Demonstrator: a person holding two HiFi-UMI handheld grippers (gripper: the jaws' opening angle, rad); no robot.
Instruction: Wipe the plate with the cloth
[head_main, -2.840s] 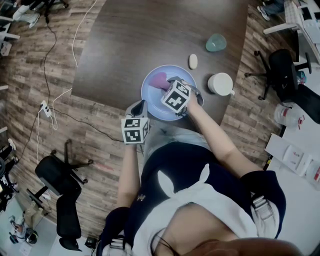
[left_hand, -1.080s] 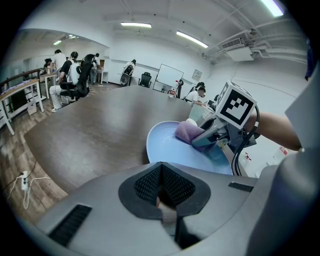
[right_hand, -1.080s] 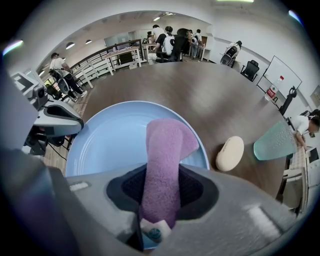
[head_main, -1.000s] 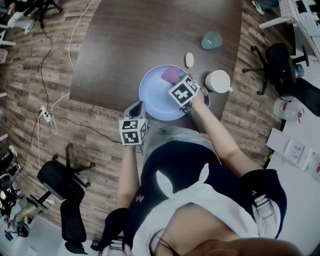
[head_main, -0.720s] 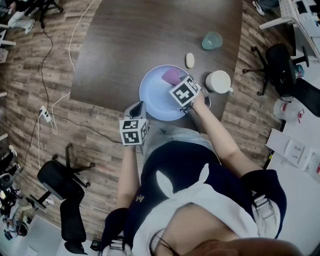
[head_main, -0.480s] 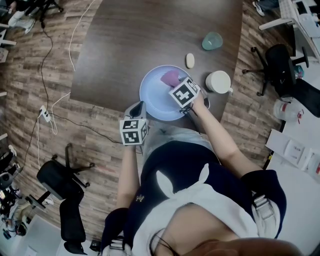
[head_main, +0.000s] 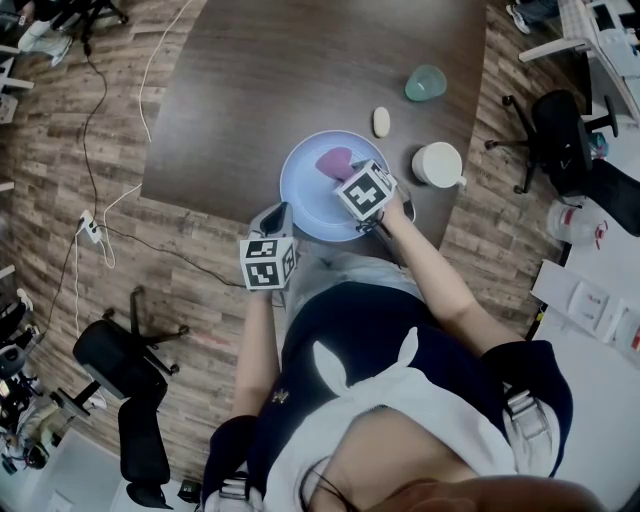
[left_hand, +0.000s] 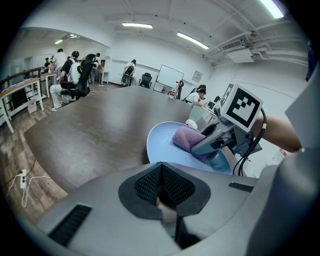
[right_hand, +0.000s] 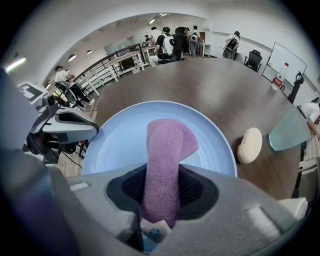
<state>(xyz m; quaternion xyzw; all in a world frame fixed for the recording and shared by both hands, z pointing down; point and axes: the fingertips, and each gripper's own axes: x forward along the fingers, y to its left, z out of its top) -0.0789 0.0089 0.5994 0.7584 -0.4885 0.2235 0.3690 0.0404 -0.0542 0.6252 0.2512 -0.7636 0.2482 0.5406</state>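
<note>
As the head view looked down, you had the pale blue plate (head_main: 303, 192) at the near edge of the dark tabletop (head_main: 300, 70). The purple cloth (head_main: 334, 160) lay on the plate's far part, under your right claw (head_main: 350, 172). Your left claw (head_main: 277, 214) sat just beside the plate's near rim. A white mug (head_main: 438, 164), a teal cup (head_main: 426, 82) and a pale oval bar (head_main: 381, 121) stood apart beyond the plate.

In the left gripper view, the left claw's jaws were pressed together with nothing of the task between them, and the plate lay ahead of them.

In the right gripper view, the right claw was clamped on the rolled cloth, whose free end rested on the plate's surface.

By my reading, you were in the wiping step itself. The next move called for dragging the cloth across the plate's bare near and side parts. It also called for keeping the cloth pressed down and the plate from sliding.

No brand, label or readable writing showed. The cubes on the claws carried only black-and-white square markers.
</note>
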